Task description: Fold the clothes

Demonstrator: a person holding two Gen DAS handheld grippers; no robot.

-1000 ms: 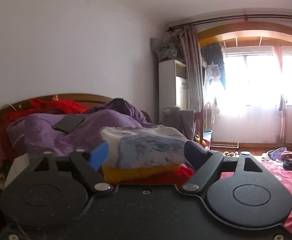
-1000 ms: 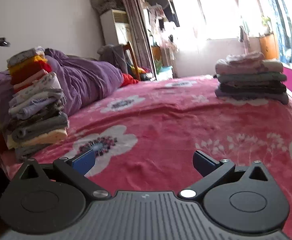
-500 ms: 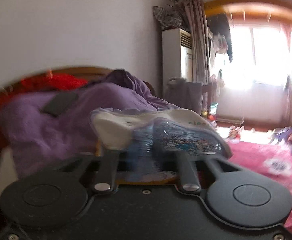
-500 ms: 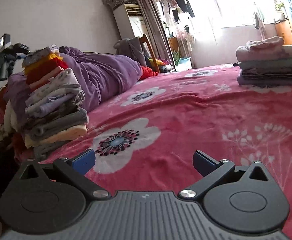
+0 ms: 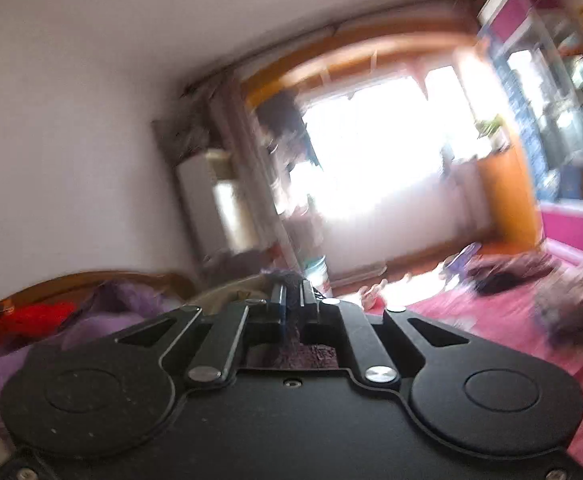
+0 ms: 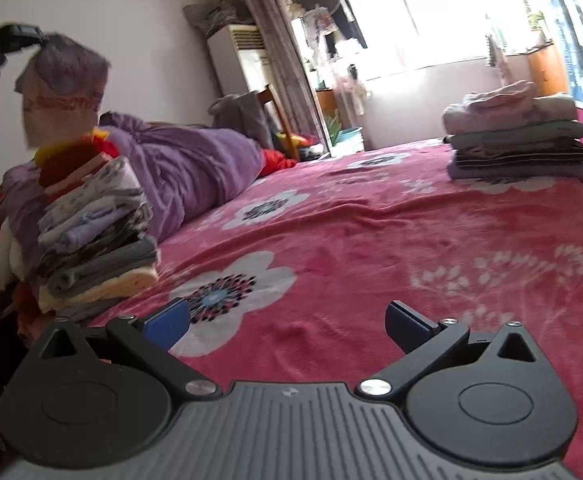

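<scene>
dangling a purple garment (image 6: pixel 65 76) from the clamped left claw (image 5: pixel 290 300); right claw (image 6: pixel 287 322) spread wide.

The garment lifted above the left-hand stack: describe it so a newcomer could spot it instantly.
Start at the pink floral bedspread and find the tall pile of clothes at its left edge. Directly above it, the garment hangs from the left gripper; unlike the stacked pieces, it dangles in mid-air, purple-grey on top with a red patterned band.

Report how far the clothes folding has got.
Done: a folded stack sits at the bed's far corner. In hand: the left gripper is shut on a garment, lifted above the near pile; the right gripper is open. Left: folding it and that pile.
</scene>
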